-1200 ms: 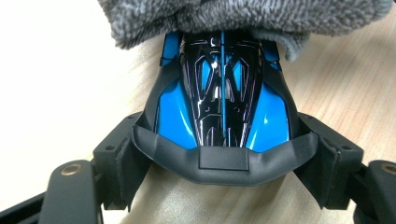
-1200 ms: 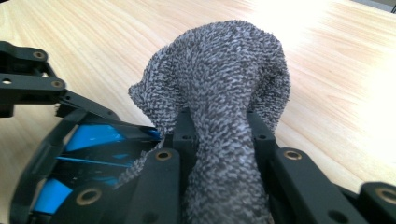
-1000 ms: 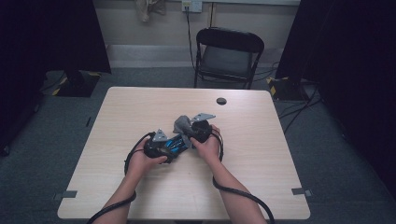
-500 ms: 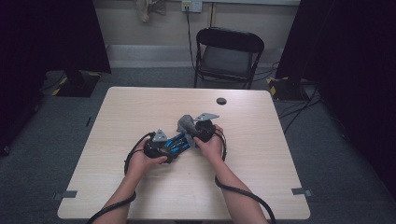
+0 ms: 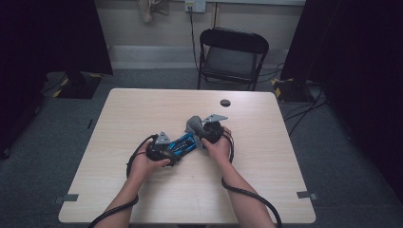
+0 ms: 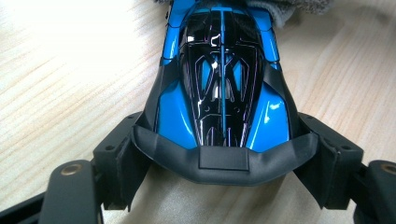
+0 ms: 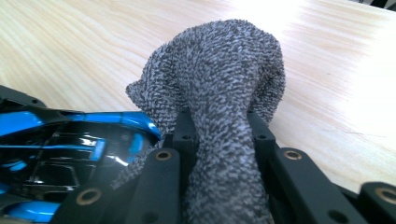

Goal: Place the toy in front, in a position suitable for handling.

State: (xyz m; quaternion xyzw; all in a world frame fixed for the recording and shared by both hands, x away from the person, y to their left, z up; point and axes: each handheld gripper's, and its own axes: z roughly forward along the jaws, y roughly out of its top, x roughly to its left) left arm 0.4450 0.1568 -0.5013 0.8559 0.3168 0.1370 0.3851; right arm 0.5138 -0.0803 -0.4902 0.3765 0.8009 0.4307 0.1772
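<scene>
Dim room in the high view; both gripper views sharp up close, counter (image 6: 56,60) glaring white toward far edges, car (image 6: 222,79) gleaming.

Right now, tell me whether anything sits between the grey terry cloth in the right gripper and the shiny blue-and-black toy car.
Nothing visible does. The grey terry cloth, pinched in the right gripper, already lies against the blue-and-black toy car, which the left gripper clamps.
</scene>
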